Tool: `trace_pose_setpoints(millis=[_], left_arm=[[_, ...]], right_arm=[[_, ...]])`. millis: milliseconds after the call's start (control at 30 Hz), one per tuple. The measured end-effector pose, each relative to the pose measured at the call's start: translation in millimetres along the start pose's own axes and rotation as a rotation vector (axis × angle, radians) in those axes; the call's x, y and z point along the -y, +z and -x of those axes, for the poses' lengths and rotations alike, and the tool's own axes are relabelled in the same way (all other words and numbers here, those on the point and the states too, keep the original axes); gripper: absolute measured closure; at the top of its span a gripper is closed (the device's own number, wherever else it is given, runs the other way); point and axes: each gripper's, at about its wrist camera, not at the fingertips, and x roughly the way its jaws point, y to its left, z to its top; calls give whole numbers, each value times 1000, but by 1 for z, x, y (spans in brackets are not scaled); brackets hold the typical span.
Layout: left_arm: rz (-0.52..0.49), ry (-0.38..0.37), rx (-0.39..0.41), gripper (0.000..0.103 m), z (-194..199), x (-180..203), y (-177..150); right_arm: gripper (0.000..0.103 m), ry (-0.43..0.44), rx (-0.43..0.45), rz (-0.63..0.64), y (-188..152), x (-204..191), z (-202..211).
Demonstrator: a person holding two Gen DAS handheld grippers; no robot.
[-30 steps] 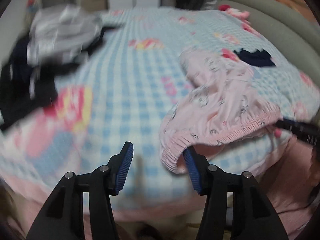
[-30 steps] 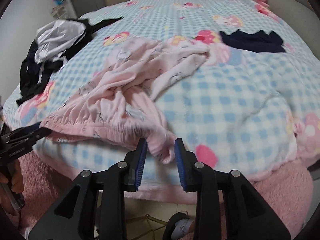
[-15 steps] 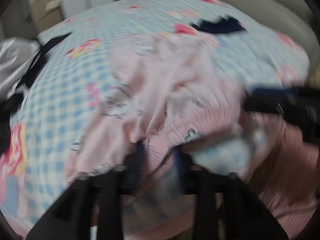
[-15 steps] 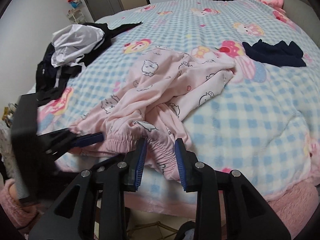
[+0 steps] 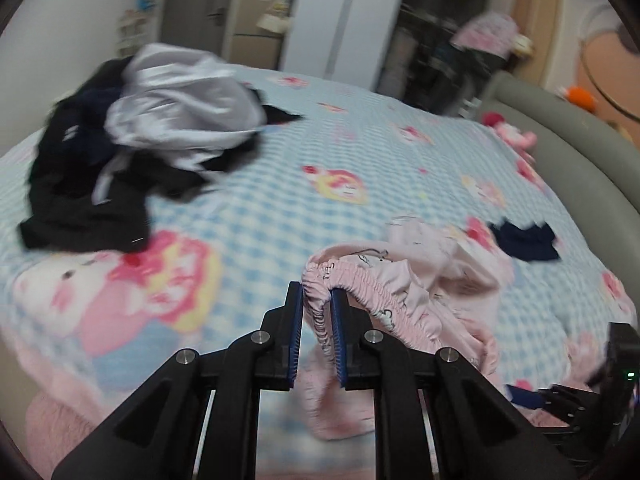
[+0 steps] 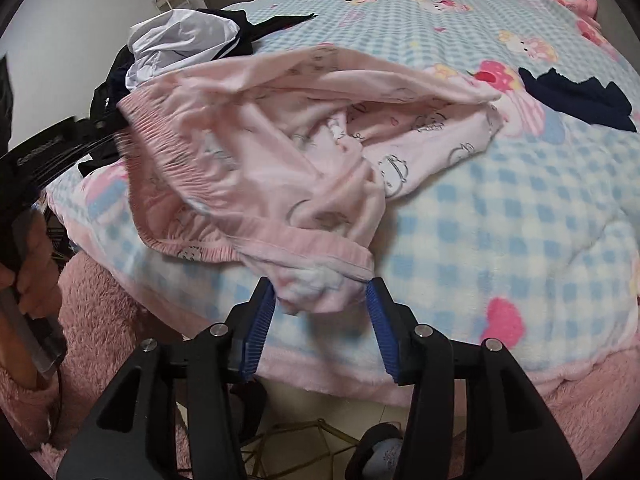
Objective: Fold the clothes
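Pink printed pyjama trousers (image 6: 280, 140) lie crumpled near the front edge of the bed. My left gripper (image 5: 316, 288) is shut on the gathered elastic waistband (image 5: 360, 284) and holds that end raised. It shows at the left of the right wrist view as the left gripper (image 6: 80, 136), pulling the waistband taut. My right gripper (image 6: 320, 284) is open, and a fold of the trousers' lower edge (image 6: 320, 268) hangs between its wide-spread fingers. The right gripper's blue tip (image 5: 528, 396) shows low on the right in the left wrist view.
A heap of black and white clothes (image 5: 160, 128) sits on the far left of the blue checked blanket (image 5: 300, 208). A navy garment (image 6: 576, 92) lies at the right. The grey padded bed surround (image 5: 560, 140) curves along the right. A hand (image 6: 32, 280) grips the left handle.
My left gripper went from open to shut on the waistband and lifted it leftward. My right gripper, shut on the trousers before, has opened wide.
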Motion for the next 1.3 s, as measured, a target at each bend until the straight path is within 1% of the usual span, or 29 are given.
trace_pose_setpoints(millis=[67,133,200,233,400,500,533,567,633,667,733,767,833,867,967,1000,1033,1067,1133,1167,1200,1233,1267,1300], left_arm=[[50,30,-7,89,1,-20,-6],[116,30,-13,89,2,-41,-14],[140,20,-51,88,-6,-53,-21],[130,8,-73,88,-11,-55,-25],[87,11,-78,86,-16,-49,-24],[62,14,-79,86,-19,-46,-23],[54,15,-80,86,-20,-44,-23],[45,16,-80,86,-21,-43,-22],[28,18,-81,86,-23,-41,-22],[20,19,-82,87,-24,-40,-21],[3,20,-83,87,-26,-37,-21],[12,23,-73,87,-22,-39,-16],[32,-4,-49,88,-9,-40,-6],[32,-13,-31,91,-1,-39,-3],[21,-54,1,91,17,-30,0],[6,-63,-27,90,13,-26,-2],[-11,-71,-58,90,8,-23,-4],[-23,-75,-99,90,1,-18,-9],[-48,-82,-181,90,-15,-9,-20],[-55,-92,-197,89,-17,-4,-25],[-69,-101,-190,85,-15,2,-28],[-94,-115,-163,79,-9,10,-31],[-112,-132,-138,63,-2,17,-33],[-126,-162,-116,51,4,24,-34]], right_arm=[[52,-5,-1,11,1,-3,-2],[52,-9,-2,21,2,-6,-4],[52,-14,-3,32,3,-8,-6],[52,-16,-4,37,4,-10,-7],[52,-24,-5,93,3,-20,-12],[52,-13,7,75,9,-16,-17],[57,-29,8,73,12,-14,-22],[73,-47,7,73,16,-13,-26],[88,-95,25,87,24,-13,-28],[91,-119,35,94,28,-13,-28],[93,-158,117,73,37,-10,-4],[93,-177,161,61,42,-8,9],[93,-214,249,35,51,-4,36],[93,-232,293,22,55,-2,49],[93,-288,426,-16,69,4,89],[93,-300,452,-16,69,2,99],[93,-307,446,-4,66,-2,101],[91,-288,406,11,63,-2,96],[90,-183,273,10,56,1,69],[90,-143,205,-1,51,4,54],[90,-143,169,0,43,5,43],[90,-154,140,6,35,5,33],[90,-146,125,4,29,5,27],[90,-133,112,0,23,5,23]])
